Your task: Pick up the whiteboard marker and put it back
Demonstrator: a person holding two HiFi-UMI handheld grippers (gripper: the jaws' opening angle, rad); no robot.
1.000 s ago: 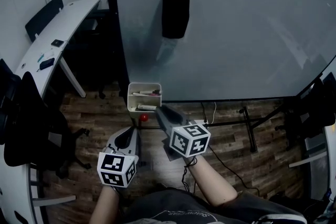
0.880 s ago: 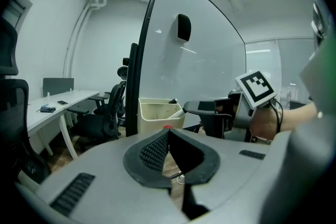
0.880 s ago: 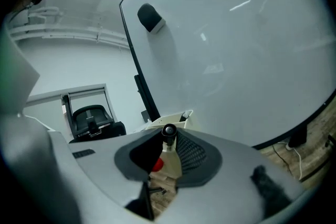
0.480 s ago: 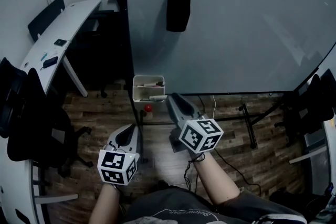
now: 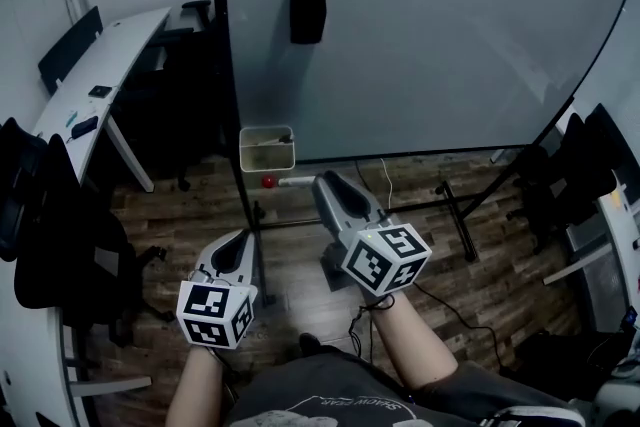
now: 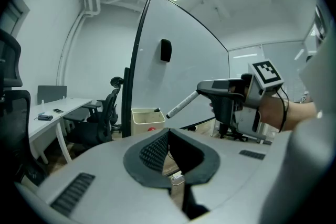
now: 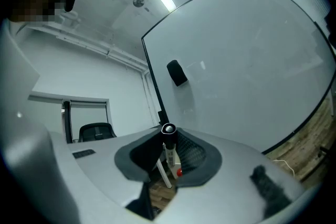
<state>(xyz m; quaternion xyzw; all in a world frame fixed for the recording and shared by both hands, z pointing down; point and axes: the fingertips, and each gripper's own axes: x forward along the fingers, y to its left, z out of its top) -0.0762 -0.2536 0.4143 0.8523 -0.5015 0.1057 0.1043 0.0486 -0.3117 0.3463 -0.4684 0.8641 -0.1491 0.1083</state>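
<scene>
head view: the right hand-held gripper point(image 5: 322, 183) reaches toward the lower edge of the whiteboard point(image 5: 430, 35), clenched on the whiteboard marker point(image 5: 295, 182). the marker sticks out past the jaws, just below the white bin point(image 5: 267, 148) and beside a small red object point(image 5: 268, 182). a black eraser point(image 5: 307, 12) sits high on the board. the left hand-held gripper point(image 5: 240, 240) hangs lower over the wooden floor point(image 5: 300, 265), near the other but apart from it.

left gripper view: the left hand-held gripper point(image 6: 168, 136) is clenched with nothing in it. beyond it, the right hand-held gripper point(image 6: 202, 86) holds the marker point(image 6: 181, 106) slanting down toward the bin point(image 6: 144, 120).

right gripper view: the marker point(image 7: 168, 149) stands between the pads, its dark cap end point(image 7: 168, 129) facing the camera, the jaws pressed on its body. the whiteboard point(image 7: 247, 60) and eraser point(image 7: 177, 73) lie ahead.
</scene>
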